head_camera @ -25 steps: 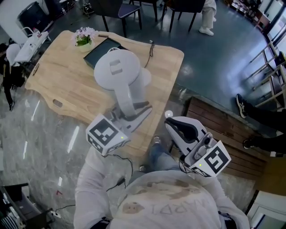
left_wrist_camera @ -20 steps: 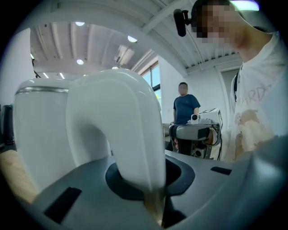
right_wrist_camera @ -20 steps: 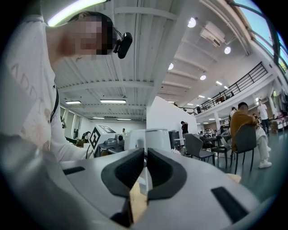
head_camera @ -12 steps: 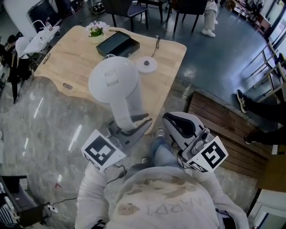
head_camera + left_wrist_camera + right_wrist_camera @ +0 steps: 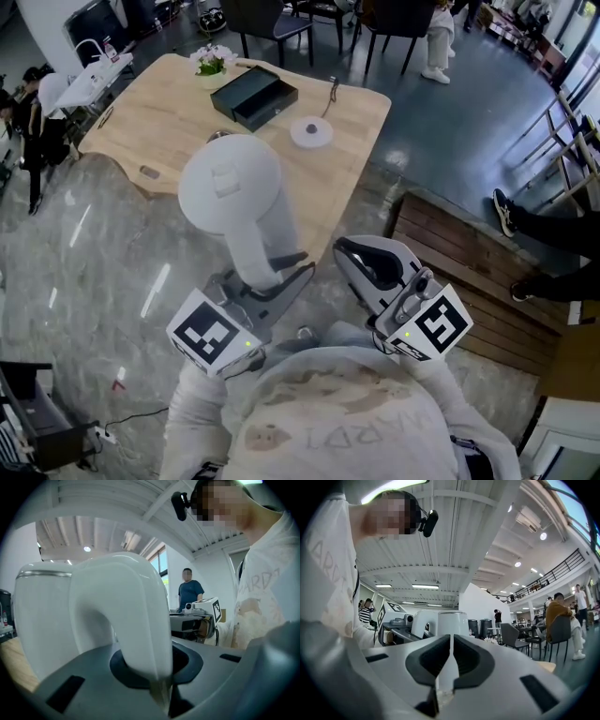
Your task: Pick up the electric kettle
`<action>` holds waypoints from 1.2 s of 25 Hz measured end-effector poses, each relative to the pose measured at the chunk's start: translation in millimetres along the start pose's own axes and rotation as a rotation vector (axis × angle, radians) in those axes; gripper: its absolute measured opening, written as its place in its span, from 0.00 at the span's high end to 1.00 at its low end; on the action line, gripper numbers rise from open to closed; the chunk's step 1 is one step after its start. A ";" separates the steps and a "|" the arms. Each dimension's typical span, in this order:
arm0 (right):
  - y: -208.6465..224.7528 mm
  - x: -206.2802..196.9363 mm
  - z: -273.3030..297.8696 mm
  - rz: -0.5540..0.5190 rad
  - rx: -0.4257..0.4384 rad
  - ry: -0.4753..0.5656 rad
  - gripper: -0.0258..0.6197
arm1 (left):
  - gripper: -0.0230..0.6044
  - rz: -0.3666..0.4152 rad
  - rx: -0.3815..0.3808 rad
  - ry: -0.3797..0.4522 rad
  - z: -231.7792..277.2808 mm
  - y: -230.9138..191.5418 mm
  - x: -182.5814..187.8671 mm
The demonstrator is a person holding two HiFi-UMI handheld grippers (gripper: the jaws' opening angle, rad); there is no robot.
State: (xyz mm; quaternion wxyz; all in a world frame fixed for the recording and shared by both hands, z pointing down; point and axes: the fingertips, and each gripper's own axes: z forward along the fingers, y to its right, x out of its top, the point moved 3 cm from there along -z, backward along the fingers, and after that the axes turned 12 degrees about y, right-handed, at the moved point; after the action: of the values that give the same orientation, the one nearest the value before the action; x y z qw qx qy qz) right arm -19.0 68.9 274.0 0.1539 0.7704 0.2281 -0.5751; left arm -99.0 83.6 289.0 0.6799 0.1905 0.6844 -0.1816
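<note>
The white electric kettle [image 5: 228, 192] hangs in the air off the near edge of the wooden table [image 5: 169, 122]. My left gripper [image 5: 274, 274] is shut on its curved handle [image 5: 124, 620], which fills the left gripper view with the kettle body [image 5: 42, 620] to the left of it. The kettle's round white base [image 5: 311, 131] lies bare on the table. My right gripper [image 5: 359, 265] is held beside the kettle to the right, shut and with nothing in it. In the right gripper view the closed jaws [image 5: 451, 660] point at the kettle [image 5: 452, 623].
A black box [image 5: 253, 97] and a small flower pot [image 5: 210, 64] stand at the far side of the table. Chairs and a person's legs [image 5: 436, 33] are beyond it. A wooden platform [image 5: 469, 272] lies on the floor to the right.
The kettle and both grippers have drawn back from the table toward my body. The round base, hidden under the kettle a second ago, now shows on the table.
</note>
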 end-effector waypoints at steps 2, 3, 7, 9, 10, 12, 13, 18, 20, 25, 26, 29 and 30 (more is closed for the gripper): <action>-4.8 2.8 0.4 -0.006 0.013 0.004 0.91 | 0.88 0.003 0.017 0.000 -2.5 4.6 2.5; -7.1 4.2 0.0 -0.009 0.019 0.005 0.91 | 0.88 0.006 0.024 0.002 -3.8 6.6 4.0; -15.5 8.9 -6.9 -0.011 0.037 -0.004 0.91 | 0.88 0.012 0.029 0.008 -6.5 18.0 11.6; -19.1 11.4 -12.5 -0.013 0.043 -0.009 0.91 | 0.88 0.020 0.021 0.010 -6.1 26.7 14.8; -20.9 12.4 -15.6 -0.015 0.045 -0.011 0.91 | 0.88 0.024 0.018 0.011 -5.6 31.3 15.9; -24.4 14.5 -22.5 -0.019 0.048 -0.017 0.91 | 0.88 0.023 0.018 0.015 -4.1 40.4 17.8; -26.2 16.0 -26.5 -0.020 0.050 -0.020 0.91 | 0.88 0.019 0.020 0.019 -3.3 45.1 19.2; -33.1 24.7 -48.7 -0.023 0.047 -0.026 0.91 | 0.88 -0.001 0.020 0.031 0.2 68.8 25.3; -35.1 27.9 -56.7 -0.028 0.047 -0.026 0.91 | 0.88 -0.001 0.023 0.032 1.8 76.6 26.5; -41.5 31.7 -66.5 -0.032 0.063 -0.019 0.91 | 0.88 0.013 0.027 0.031 5.4 86.7 28.8; -42.4 32.2 -67.7 -0.032 0.064 -0.017 0.91 | 0.88 0.015 0.029 0.030 6.3 88.3 29.2; -42.7 34.8 -72.0 -0.033 0.063 -0.011 0.91 | 0.88 0.017 0.038 0.026 8.8 92.8 30.2; -42.5 36.0 -73.4 -0.032 0.059 -0.007 0.91 | 0.88 0.018 0.040 0.024 9.1 93.9 30.7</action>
State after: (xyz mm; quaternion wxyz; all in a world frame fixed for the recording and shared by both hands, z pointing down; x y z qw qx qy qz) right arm 26.9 147.9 262.0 0.1227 0.7688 0.2225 -0.5868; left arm -43.6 160.2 259.2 0.6693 0.2124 0.6871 -0.1866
